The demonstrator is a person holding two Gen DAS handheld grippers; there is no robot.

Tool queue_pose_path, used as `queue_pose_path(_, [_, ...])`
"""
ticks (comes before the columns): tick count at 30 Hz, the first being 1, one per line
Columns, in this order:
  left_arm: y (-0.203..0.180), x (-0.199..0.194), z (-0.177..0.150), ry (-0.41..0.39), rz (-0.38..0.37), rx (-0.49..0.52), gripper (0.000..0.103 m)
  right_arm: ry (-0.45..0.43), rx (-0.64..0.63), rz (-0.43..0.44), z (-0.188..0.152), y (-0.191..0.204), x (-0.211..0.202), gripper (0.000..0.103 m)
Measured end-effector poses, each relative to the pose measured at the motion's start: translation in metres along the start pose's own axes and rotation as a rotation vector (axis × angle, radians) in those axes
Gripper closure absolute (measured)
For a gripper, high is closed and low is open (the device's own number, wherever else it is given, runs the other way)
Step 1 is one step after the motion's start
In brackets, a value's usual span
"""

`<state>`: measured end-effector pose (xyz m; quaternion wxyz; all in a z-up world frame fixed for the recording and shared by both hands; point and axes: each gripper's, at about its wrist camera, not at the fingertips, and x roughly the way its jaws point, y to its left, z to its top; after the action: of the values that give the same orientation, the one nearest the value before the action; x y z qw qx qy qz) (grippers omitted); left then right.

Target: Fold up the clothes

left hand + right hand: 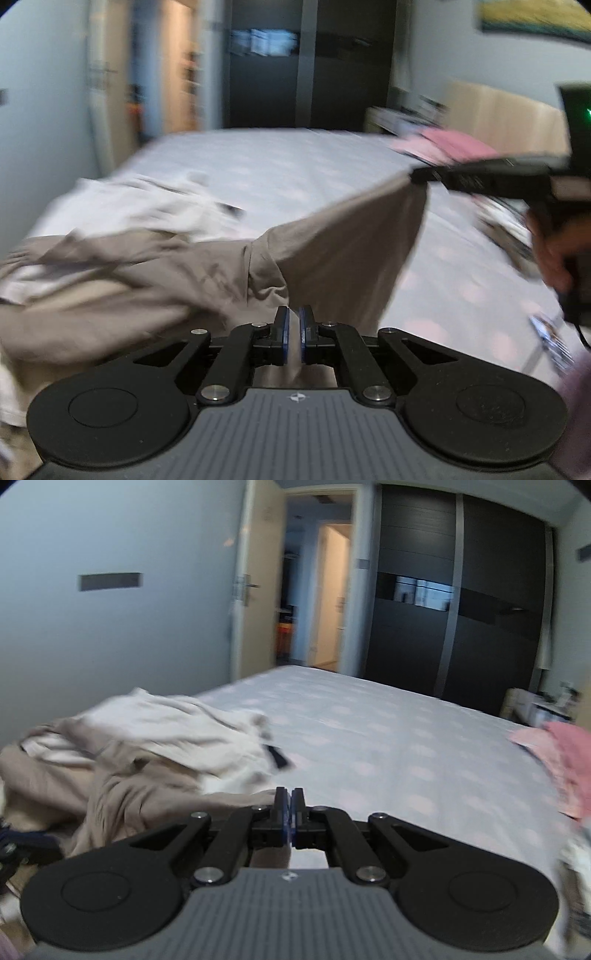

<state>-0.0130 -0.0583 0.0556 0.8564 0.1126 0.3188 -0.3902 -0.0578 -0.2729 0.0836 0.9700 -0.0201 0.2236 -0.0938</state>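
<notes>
At the far left of the bed (369, 731) lay a heap of laundry: a cream garment (177, 731) thrown over the top, with the taupe garment (207, 266) spilling out from under it toward the near edge. The left claw (294, 334) had its blue-padded fingers (282, 336) drawn almost together, a thin fold of the taupe cloth pinched in the narrow slit between them, and the fabric bunched up just beyond the tips. From there the same cloth ran up and to the right in a taut sheet, lifted clear of the dotted bedsheet, to a corner gripped by the right claw (415, 176), which the left wrist view caught side-on, with a hand (554, 254) wrapped round its handle below. In the right wrist view the right claw (289, 812) was squeezed nearly closed, and taupe cloth showed just at its left and beneath the fingers (the picture was smeared, so the pinch itself was hard to make out there). Farther right, near the headboard side, a pink garment (561, 760) lay crumpled on the bed, well apart from the heap.
</notes>
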Motion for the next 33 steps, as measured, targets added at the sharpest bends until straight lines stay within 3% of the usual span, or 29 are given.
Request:
queue_pose_path(4, [-0.039,0.014,-0.013,0.084,-0.134,0.064,0.1,0.106,0.023,-0.078,-0.036,-0.05,-0.033,0.101])
queue_pose_path(9, [-0.039,0.026,-0.027,0.178,-0.118,0.119,0.099,0.254,-0.011,-0.157,-0.096,-0.08,-0.059,0.101])
queue_pose_path(13, [-0.039,0.036,-0.038,0.253,-0.105,0.163,0.087,0.43,0.042,-0.092,-0.144,-0.092,-0.058,0.101])
queue_pose_path(18, [-0.034,0.048,-0.045,0.329,-0.069,0.209,0.079,0.608,-0.027,-0.002,-0.185,-0.076,-0.053,0.101])
queue_pose_path(23, [-0.008,0.059,-0.032,0.333,-0.006,0.206,0.06,0.592,0.012,0.074,-0.171,-0.076,-0.057,0.095])
queue_pose_path(26, [0.009,0.068,-0.02,0.319,0.031,0.206,0.059,0.56,0.014,0.112,-0.153,-0.074,-0.055,0.088])
queue_pose_path(28, [0.02,0.078,-0.013,0.305,0.066,0.218,0.055,0.54,0.008,0.134,-0.144,-0.073,-0.045,0.076])
queue_pose_path(33, [0.049,0.121,-0.006,0.315,0.102,0.233,0.053,0.497,-0.01,0.175,-0.13,-0.068,-0.001,0.075])
